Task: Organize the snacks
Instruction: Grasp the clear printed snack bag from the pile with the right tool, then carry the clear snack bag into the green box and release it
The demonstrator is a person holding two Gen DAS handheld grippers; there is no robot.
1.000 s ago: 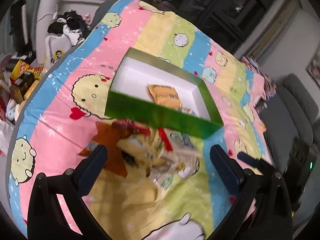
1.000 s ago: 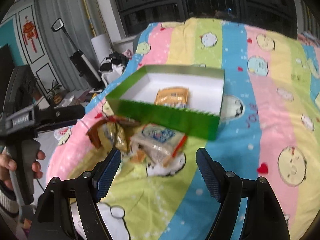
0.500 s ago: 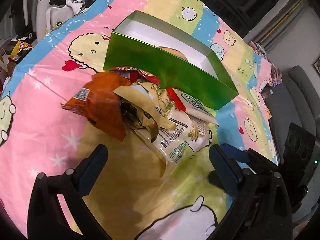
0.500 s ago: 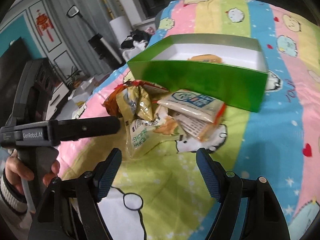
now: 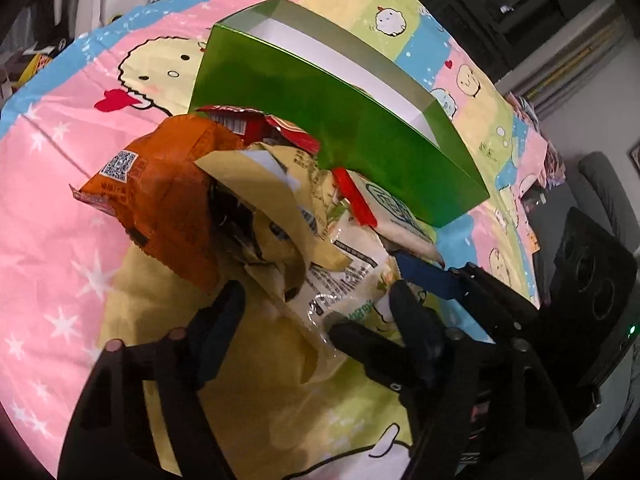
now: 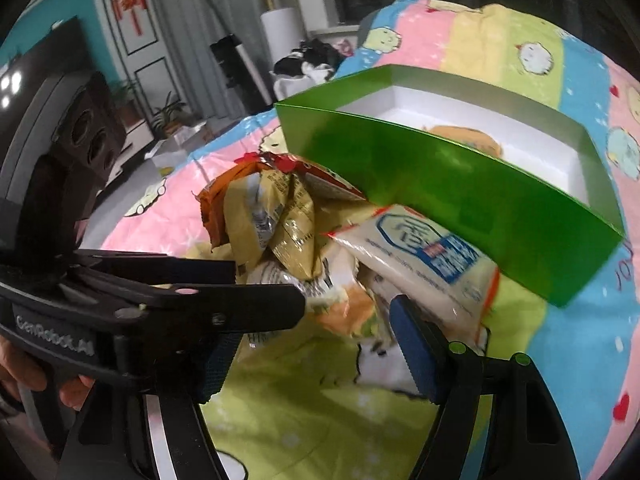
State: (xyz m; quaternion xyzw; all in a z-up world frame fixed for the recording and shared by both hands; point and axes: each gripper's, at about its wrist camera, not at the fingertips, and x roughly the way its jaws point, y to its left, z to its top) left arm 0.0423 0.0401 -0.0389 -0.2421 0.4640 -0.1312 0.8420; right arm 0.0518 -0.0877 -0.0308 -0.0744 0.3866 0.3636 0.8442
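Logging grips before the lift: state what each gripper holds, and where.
Nothing held yet. Both jaws have just been closing: left gripper around the near end of the pale packet, right gripper by the white-blue packet.

My left tool [image 5: 316, 312] points steeply down, jaws just closing, part open around a packet's corner. My right tool [image 6: 312, 340] sits at its three o'clock, also narrowing. A hand [image 6: 28, 376] grips the left handle.

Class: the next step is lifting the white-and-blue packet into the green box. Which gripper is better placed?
Probably the right gripper: the white-and-blue packet lies just ahead of its finger, beside the green box. The left gripper straddles the yellow packets.
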